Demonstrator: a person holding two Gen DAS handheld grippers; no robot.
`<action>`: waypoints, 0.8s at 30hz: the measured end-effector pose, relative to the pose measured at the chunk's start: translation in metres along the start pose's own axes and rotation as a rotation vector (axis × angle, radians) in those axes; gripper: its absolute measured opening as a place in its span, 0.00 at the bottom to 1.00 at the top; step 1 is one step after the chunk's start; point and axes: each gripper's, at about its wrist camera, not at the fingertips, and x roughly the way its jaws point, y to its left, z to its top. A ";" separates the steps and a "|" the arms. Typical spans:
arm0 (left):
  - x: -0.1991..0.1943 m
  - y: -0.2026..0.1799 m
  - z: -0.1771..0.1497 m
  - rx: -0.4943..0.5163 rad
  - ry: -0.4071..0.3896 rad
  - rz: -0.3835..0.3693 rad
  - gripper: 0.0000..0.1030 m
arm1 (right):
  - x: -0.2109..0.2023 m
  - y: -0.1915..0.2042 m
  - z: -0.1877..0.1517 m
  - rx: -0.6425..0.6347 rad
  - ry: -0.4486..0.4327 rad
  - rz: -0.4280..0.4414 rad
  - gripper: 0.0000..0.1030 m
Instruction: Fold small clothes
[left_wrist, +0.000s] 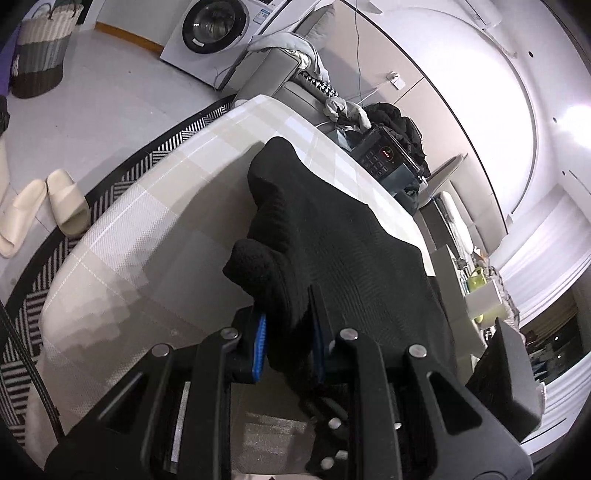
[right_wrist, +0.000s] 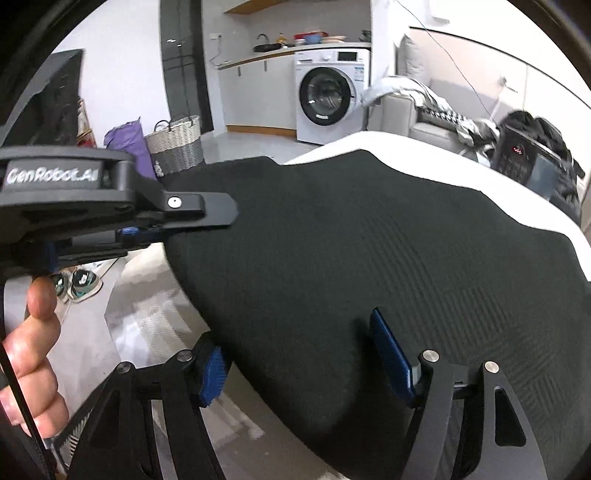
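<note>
A black knit garment (left_wrist: 332, 236) lies on a table with a beige checked cloth (left_wrist: 147, 229). My left gripper (left_wrist: 288, 347) is shut on the garment's near edge, with bunched cloth between its blue pads. In the right wrist view the same garment (right_wrist: 369, 251) spreads wide across the table. My right gripper (right_wrist: 306, 362) is open, its blue pads (right_wrist: 391, 358) on either side of the garment's near edge. The left gripper (right_wrist: 207, 218) also shows at the left of that view, clamped on the garment's corner, with a hand (right_wrist: 33, 350) below it.
A grey sofa (left_wrist: 273, 70) with piled clothes and a dark device with red lights (left_wrist: 384, 155) stand beyond the table. A washing machine (right_wrist: 328, 92), a woven basket (right_wrist: 177, 144), slippers (left_wrist: 62, 203) and a striped rug (left_wrist: 122, 177) are on the floor.
</note>
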 end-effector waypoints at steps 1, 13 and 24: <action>-0.001 0.001 0.000 -0.006 0.004 -0.009 0.16 | 0.000 0.004 0.001 -0.012 -0.005 0.007 0.71; -0.025 0.015 -0.001 -0.063 0.018 -0.040 0.81 | -0.011 -0.048 -0.003 0.395 -0.095 0.242 0.10; 0.022 0.045 0.025 -0.292 0.103 -0.222 0.92 | -0.036 -0.071 -0.009 0.505 -0.162 0.279 0.10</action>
